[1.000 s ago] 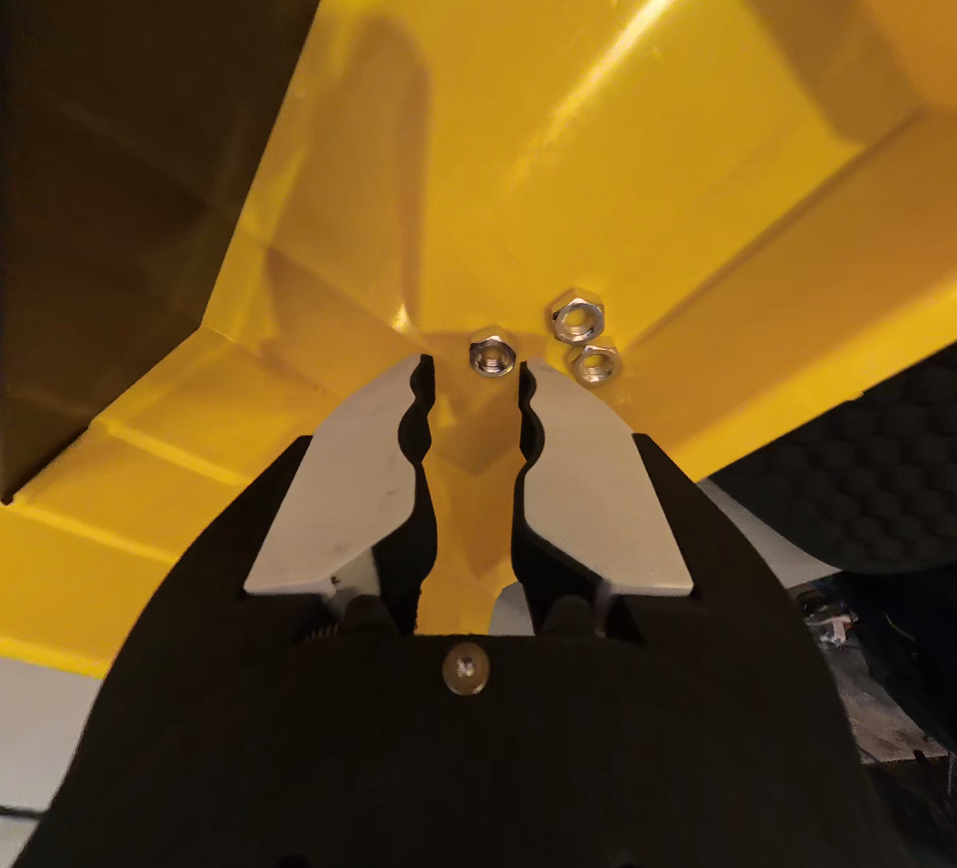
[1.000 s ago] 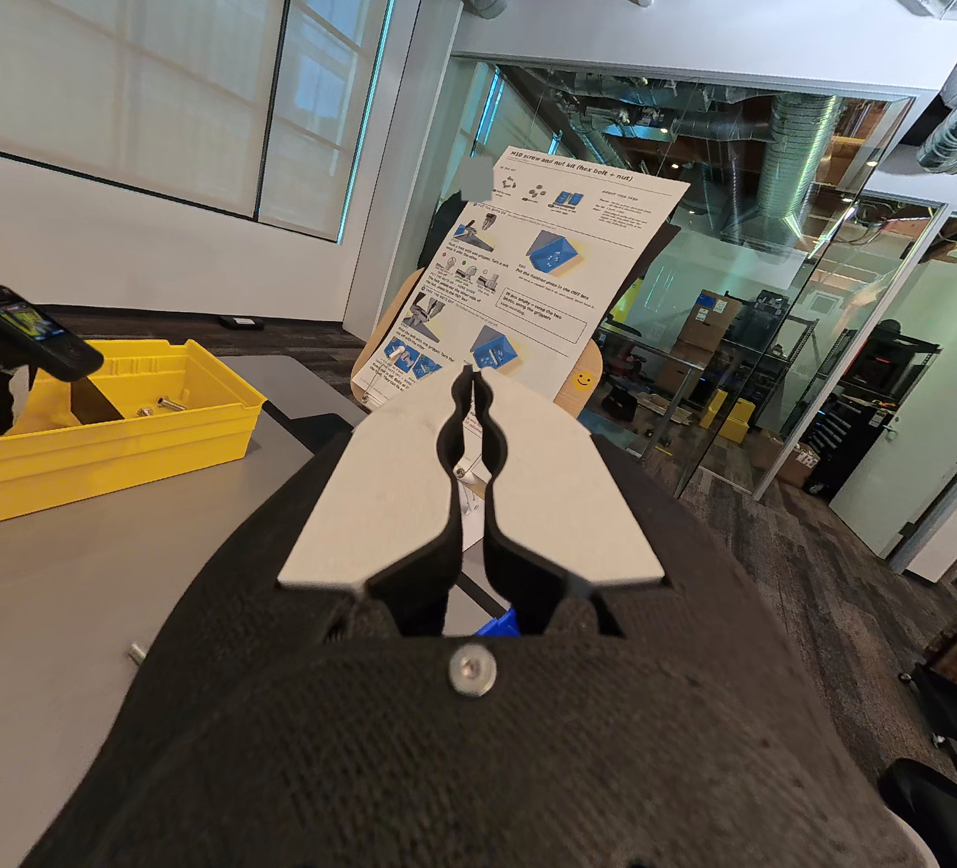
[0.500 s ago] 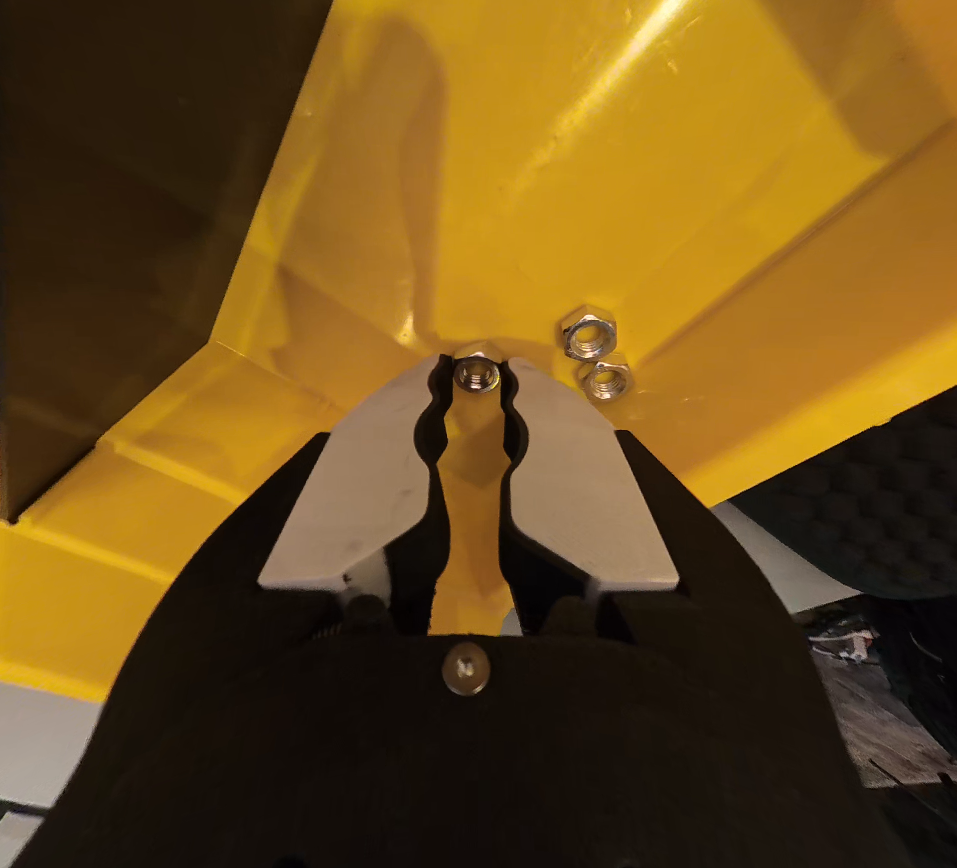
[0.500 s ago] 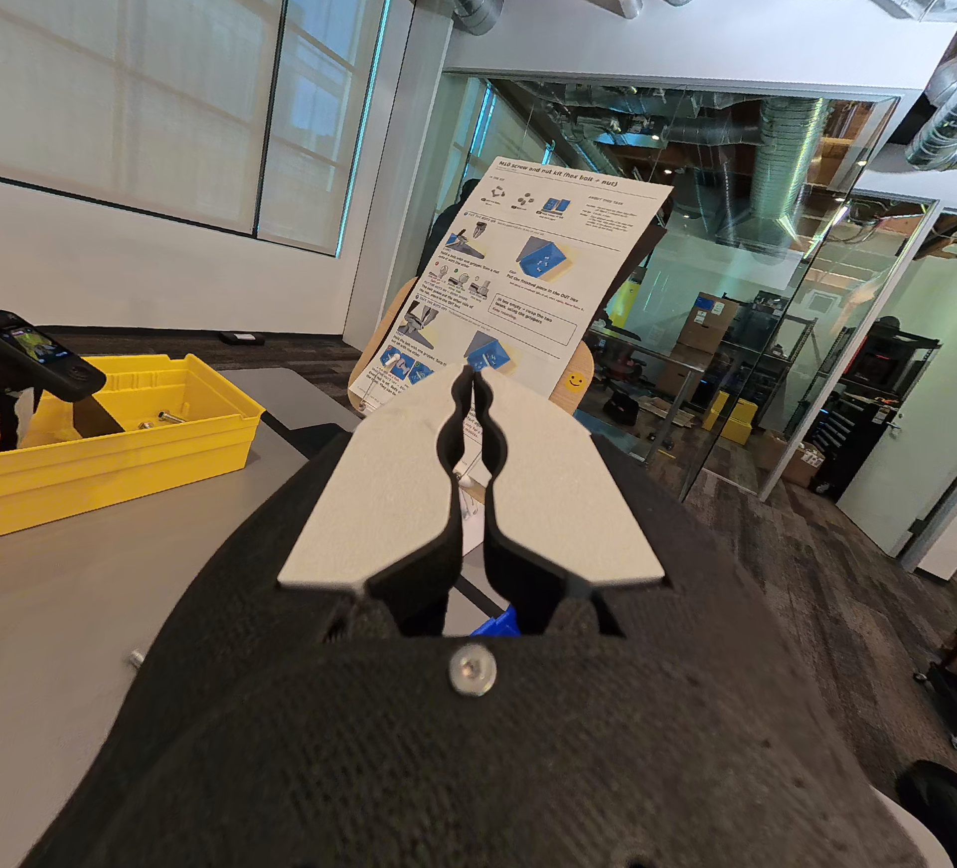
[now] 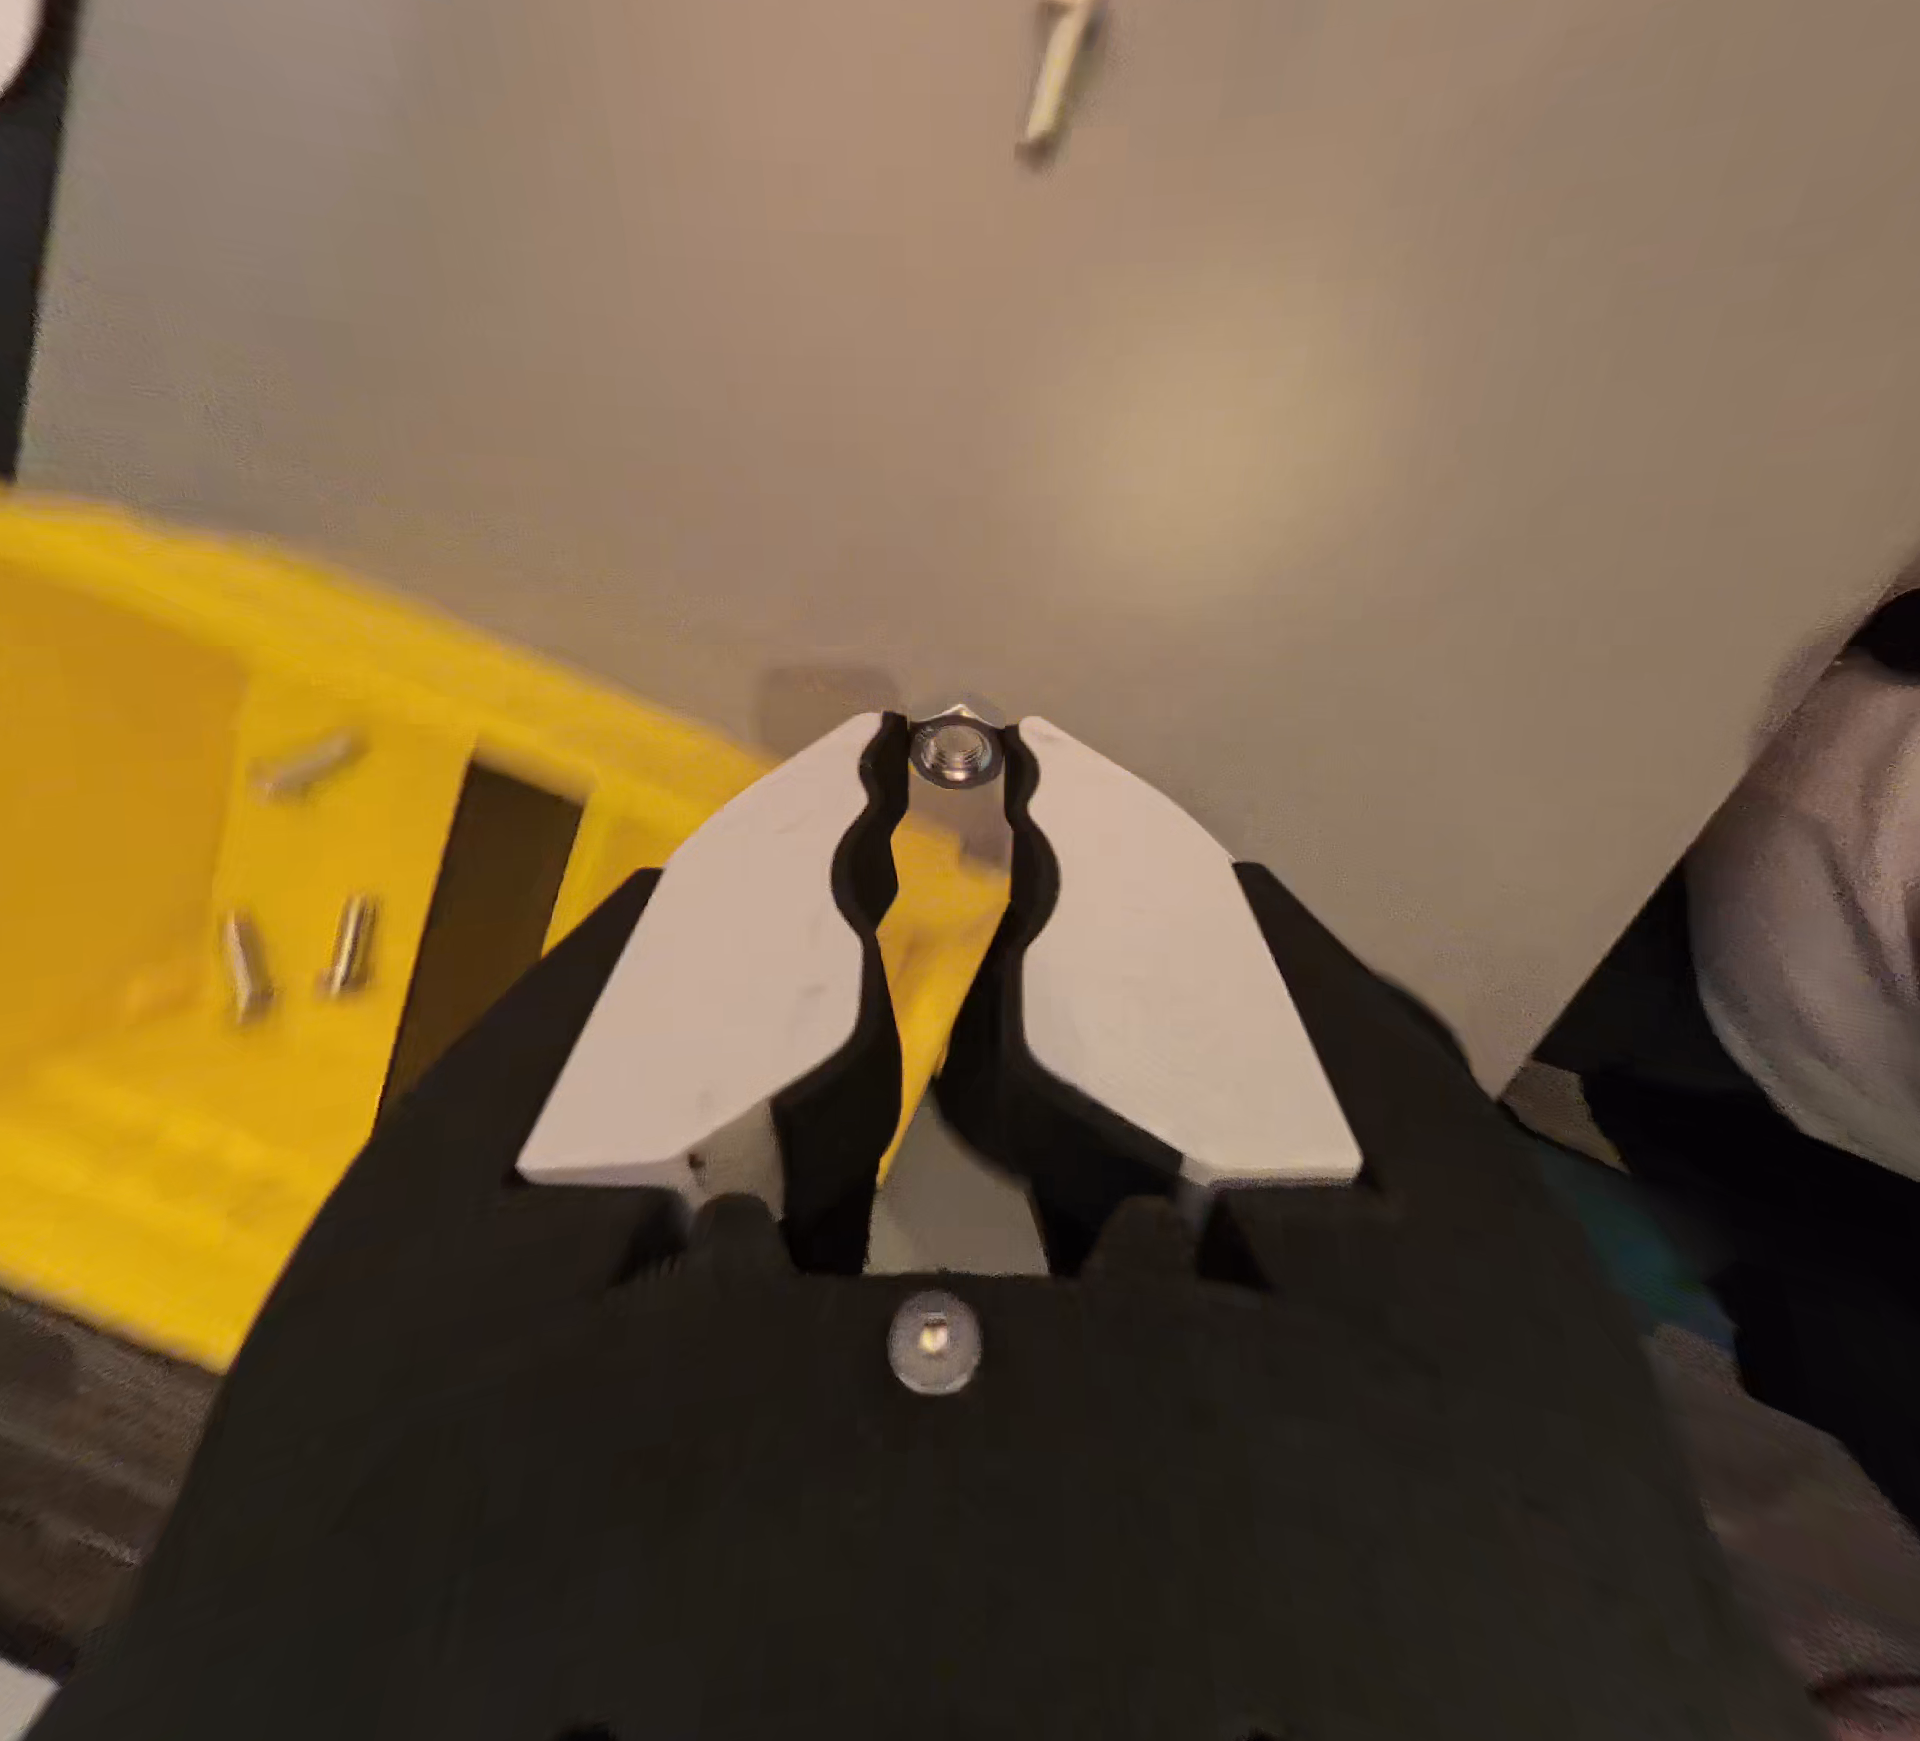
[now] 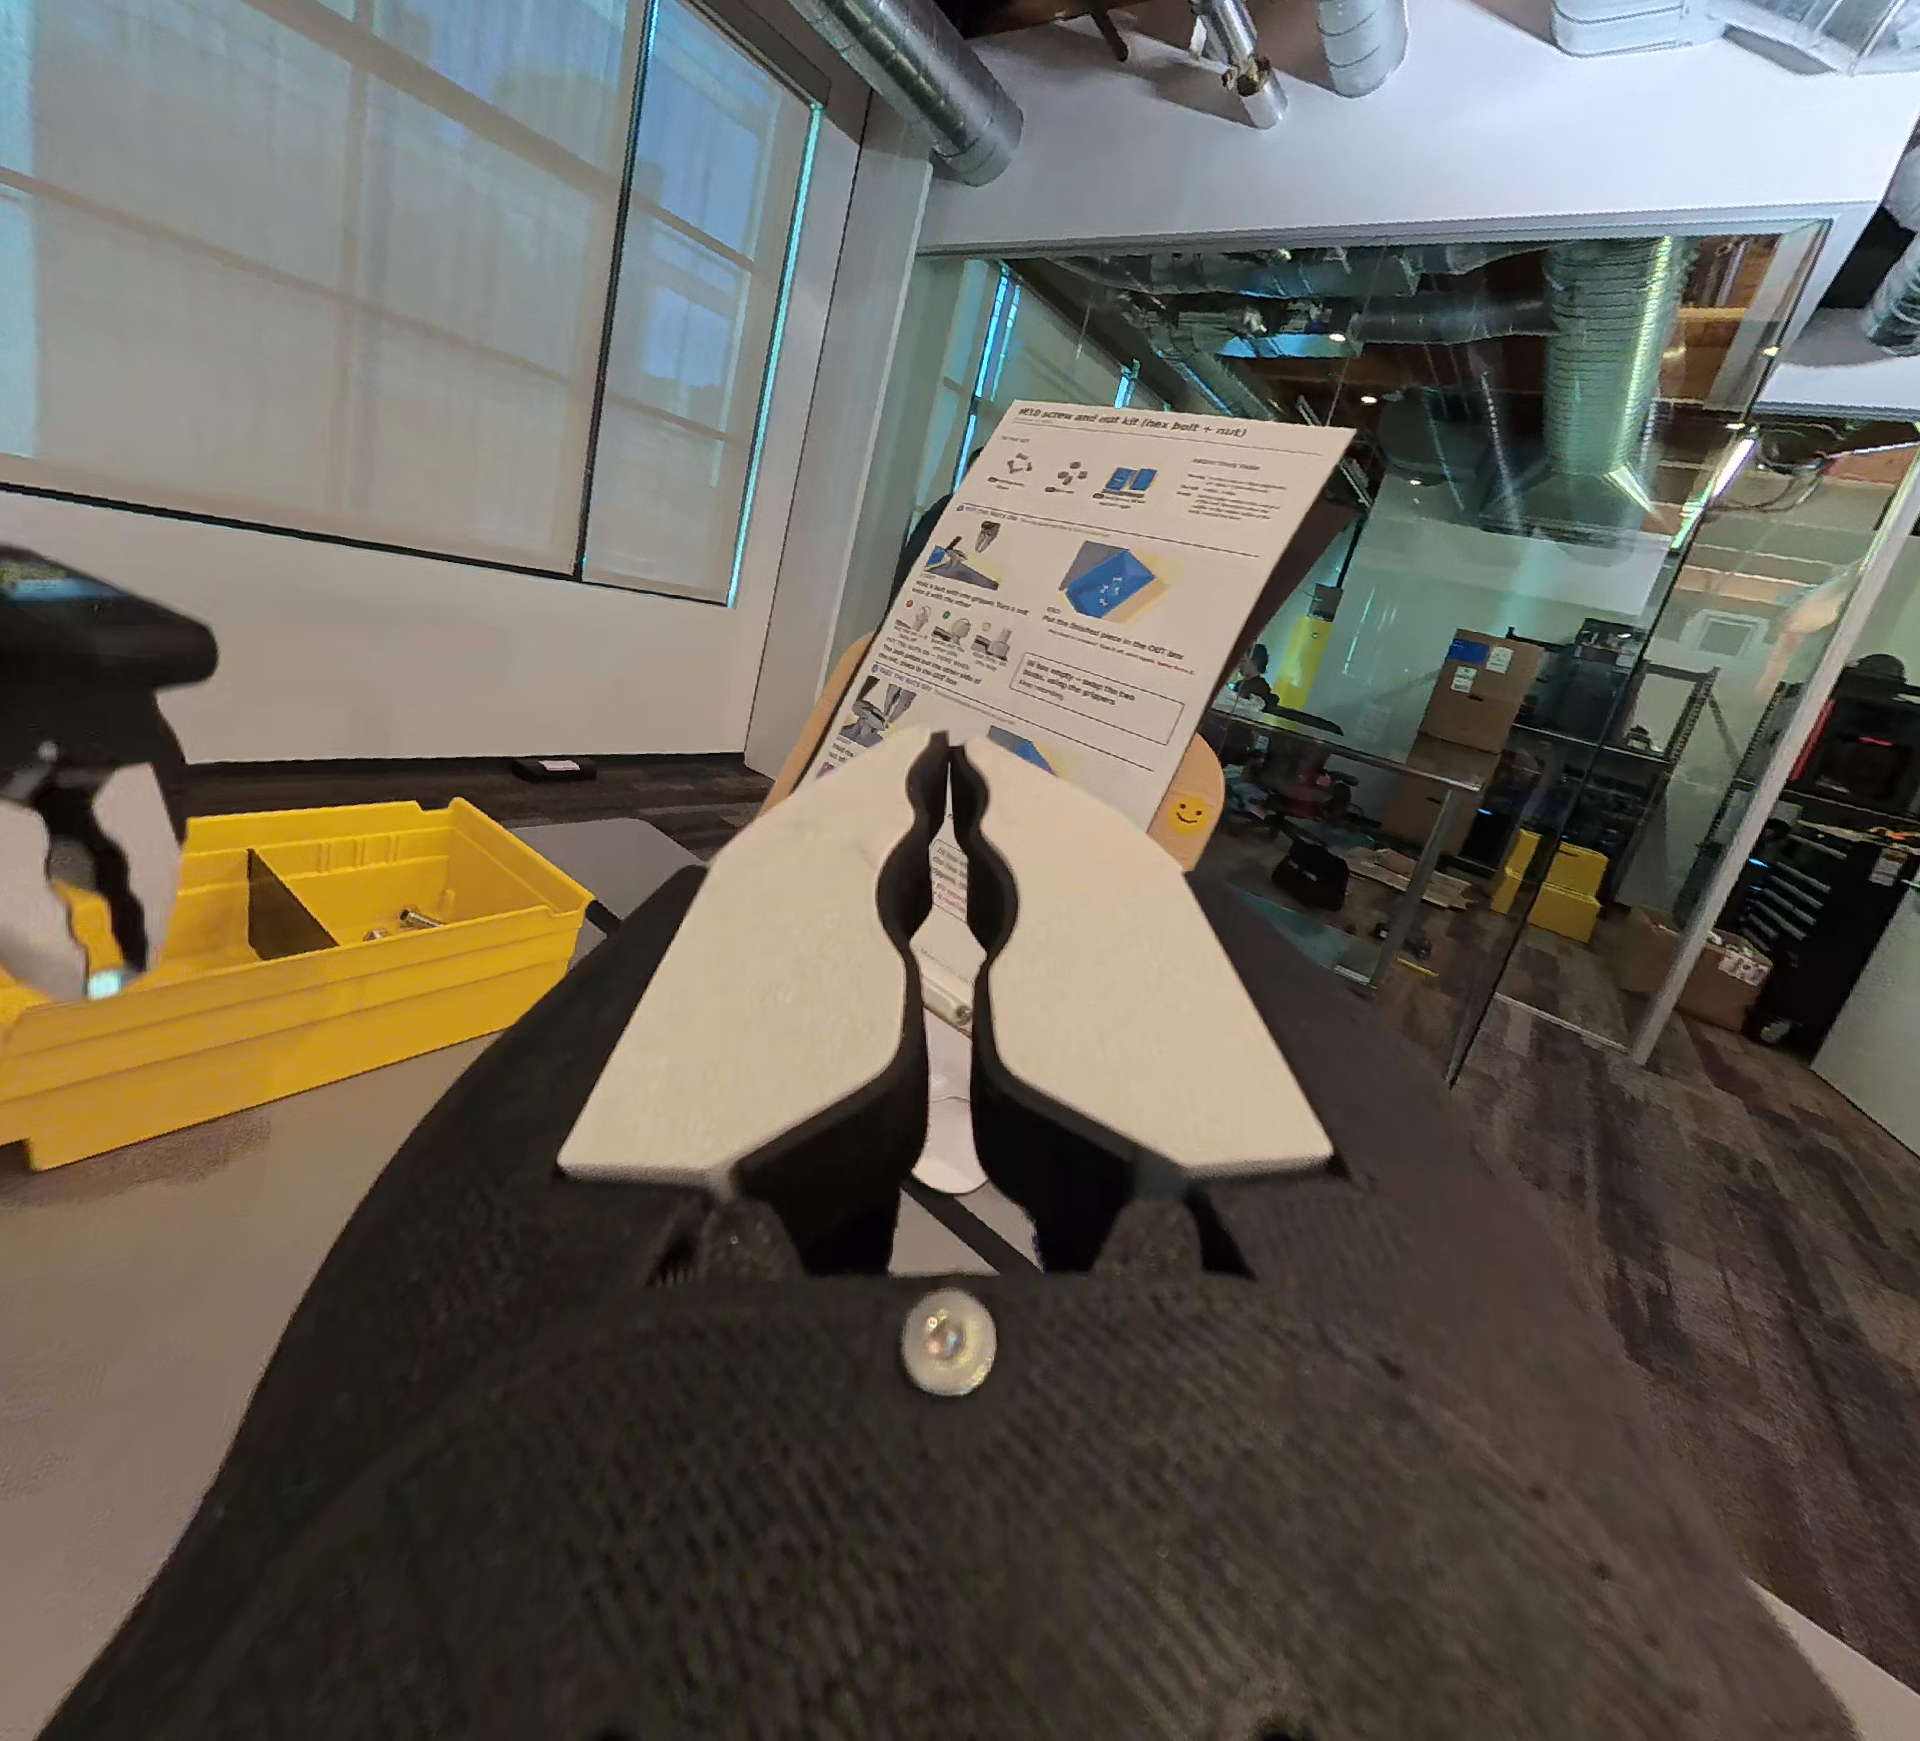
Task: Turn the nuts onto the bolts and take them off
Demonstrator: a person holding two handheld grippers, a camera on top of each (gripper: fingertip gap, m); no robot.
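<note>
My left gripper (image 5: 954, 735) is shut on a silver hex nut (image 5: 954, 753) at its fingertips and holds it above the grey table (image 5: 1143, 341), just past the rim of the yellow bin (image 5: 125, 860). A loose bolt (image 5: 1062, 55) lies on the table ahead. Three bolts (image 5: 301, 912) lie in the bin. In the right wrist view the left gripper (image 6: 88, 974) hangs over the yellow bin (image 6: 312, 995) with the nut at its tips. My right gripper (image 6: 948, 746) is shut and empty, raised and pointing into the room.
A printed instruction sheet (image 6: 1091, 590) stands on a wooden stand behind the table. A dark divider (image 6: 275, 912) splits the bin. A person's light sleeve (image 5: 1808, 912) is at the right edge of the left wrist view. Glass walls and an office floor lie beyond. The tips of one gripper are about 45 cm away from the tips of the other. From my left tips it is roughly 20 cm to the loose bolt (image 5: 1062, 55); from my right, 40 cm.
My left gripper closed on one nut in the bin, then lifted it out and swung over the table. The right gripper stayed shut and tilted slightly upward.
</note>
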